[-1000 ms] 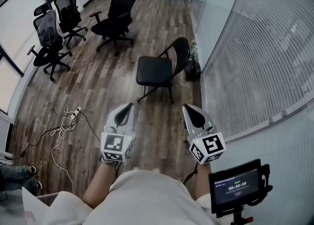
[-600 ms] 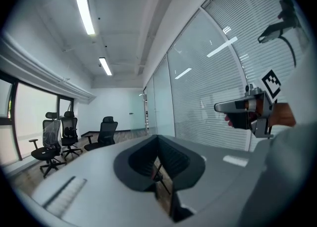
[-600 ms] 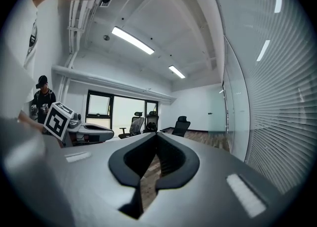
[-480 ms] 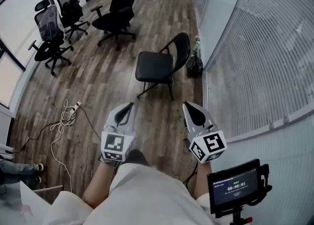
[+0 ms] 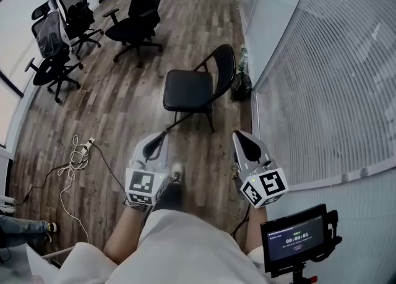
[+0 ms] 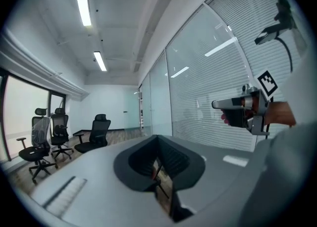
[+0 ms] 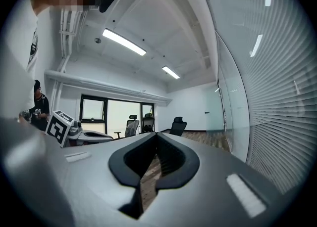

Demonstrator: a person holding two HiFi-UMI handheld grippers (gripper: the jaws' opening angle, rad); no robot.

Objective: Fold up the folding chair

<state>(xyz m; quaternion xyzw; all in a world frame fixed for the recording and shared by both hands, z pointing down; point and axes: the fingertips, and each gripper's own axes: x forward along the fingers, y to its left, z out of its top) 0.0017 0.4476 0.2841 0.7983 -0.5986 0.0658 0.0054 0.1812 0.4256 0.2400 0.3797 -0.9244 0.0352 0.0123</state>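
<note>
Left tongs (image 5: 162, 136) and right tongs (image 5: 239, 135), both closed and empty, face the open folding chair (image 5: 187, 91) ahead, well apart; its backrest lies on the right tongs' side.

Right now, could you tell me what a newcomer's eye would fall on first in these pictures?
The black folding chair stands open on the wood floor mid-room, close to the blind-covered glass wall. Nearer the camera, the left gripper and right gripper are both shut and empty, held short of the chair. Black office chairs cluster at the far left.
</note>
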